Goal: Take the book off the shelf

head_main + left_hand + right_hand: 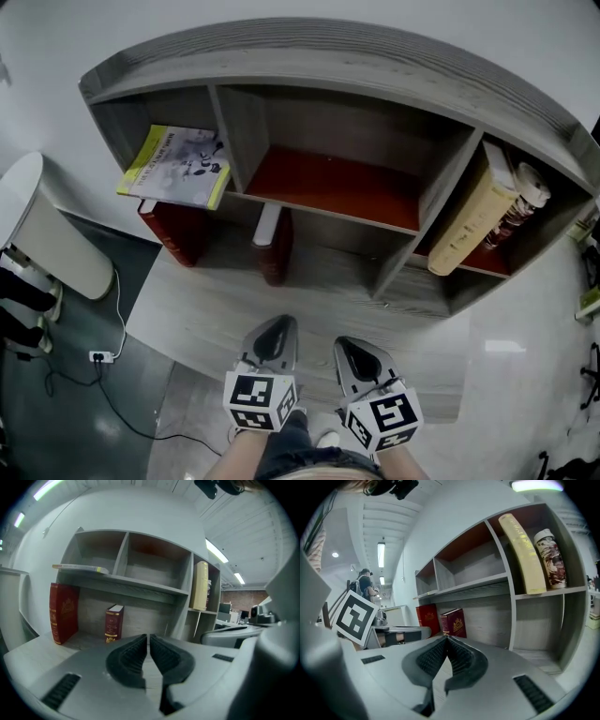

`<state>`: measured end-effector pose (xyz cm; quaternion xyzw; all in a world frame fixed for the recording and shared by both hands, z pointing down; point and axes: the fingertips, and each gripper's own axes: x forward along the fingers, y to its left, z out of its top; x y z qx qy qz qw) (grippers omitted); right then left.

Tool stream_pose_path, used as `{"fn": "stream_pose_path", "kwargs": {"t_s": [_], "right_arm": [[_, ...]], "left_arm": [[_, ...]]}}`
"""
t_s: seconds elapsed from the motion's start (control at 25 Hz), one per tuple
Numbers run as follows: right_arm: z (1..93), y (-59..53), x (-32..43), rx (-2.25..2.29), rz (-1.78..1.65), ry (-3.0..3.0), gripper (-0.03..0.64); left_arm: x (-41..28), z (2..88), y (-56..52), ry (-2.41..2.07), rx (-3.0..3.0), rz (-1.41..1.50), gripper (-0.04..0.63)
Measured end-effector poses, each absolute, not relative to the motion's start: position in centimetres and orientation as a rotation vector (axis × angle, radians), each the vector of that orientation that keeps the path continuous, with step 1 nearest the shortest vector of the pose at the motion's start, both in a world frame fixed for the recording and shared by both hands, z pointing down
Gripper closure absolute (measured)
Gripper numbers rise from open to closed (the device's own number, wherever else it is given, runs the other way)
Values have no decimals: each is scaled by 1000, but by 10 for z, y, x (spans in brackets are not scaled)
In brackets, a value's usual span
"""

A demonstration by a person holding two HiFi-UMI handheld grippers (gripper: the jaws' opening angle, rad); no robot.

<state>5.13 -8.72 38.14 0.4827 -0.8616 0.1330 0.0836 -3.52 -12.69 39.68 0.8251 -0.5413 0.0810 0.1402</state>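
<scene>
Left gripper view: jaws of the left gripper (148, 637) closed, ribbed pads meeting, nothing between. Right gripper view: same for the right gripper (446, 638), tips touching, empty. Black-and-white square markers on each cube (260, 401); no readable text there.

Straight ahead, on the wooden surface (216, 309) under the shelf (328, 103): small red book (275, 246) standing upright with a gold emblem on its cover, and large red book (173, 230) further left, also upright with a gold crest. Lying flat in the upper left compartment: yellow-green book (178, 166), cover print too small to read. Leaning in the right compartment: cream book (473, 211), spine lettering illegible, with a patterned canister (520, 206) just beside it.

Head view: both grippers held low and side by side, close to the person's body, pointing toward the shelf, well apart from every book. Off to the left on the floor: power strip (100, 356) with a white cable.
</scene>
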Motion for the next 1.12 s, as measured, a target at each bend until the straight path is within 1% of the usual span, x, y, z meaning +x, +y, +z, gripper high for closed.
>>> {"fn": "stream_pose_path", "kwargs": {"t_s": [0.76,0.96,1.12], "right_arm": [[398,-156,14,1387,448,-2542,609],[404,-164,11,1375,462,-2521,609],[410,-170,8,1372,480,-2501,609]], "left_arm": [[-70,424,-187,-1560,2312,292,576],[-76,436,-201,-1557,2269,291,492],[-81,447,-216,-1569,2244,325,406]]}}
